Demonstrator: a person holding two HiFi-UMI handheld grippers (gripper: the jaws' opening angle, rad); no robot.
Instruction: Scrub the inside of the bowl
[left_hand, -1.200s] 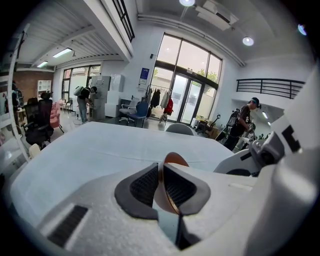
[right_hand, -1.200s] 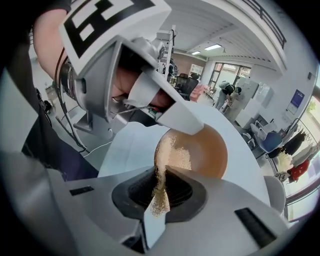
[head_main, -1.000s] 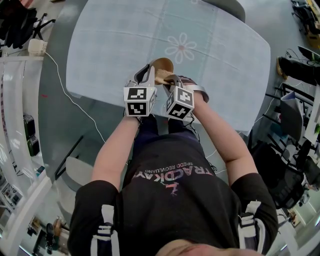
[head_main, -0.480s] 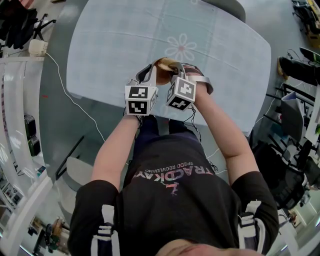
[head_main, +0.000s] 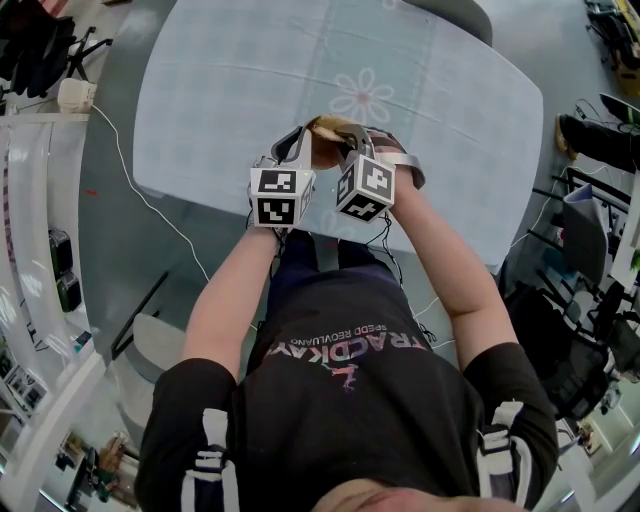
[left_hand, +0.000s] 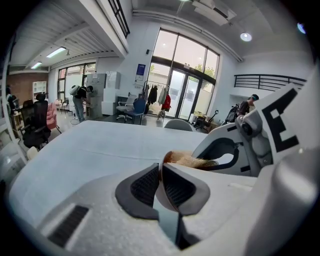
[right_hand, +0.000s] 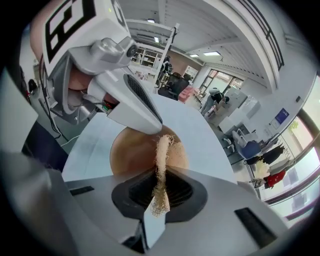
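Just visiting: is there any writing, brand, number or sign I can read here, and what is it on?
"TRACKDAY", as best it reads: on the person's black T-shirt, upside down in the head view.
Smaller line next to it: too small to read.
Marker cubes: black-and-white patterns, no words.
Blue wall sign: too small to read.

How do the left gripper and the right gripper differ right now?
The left gripper pinches the brown bowl by its rim, jaws having just closed tighter; the right gripper clamps a pale fibrous scrubber. The left sits at the bowl's edge; the right points into the bowl. Both are shut on something.
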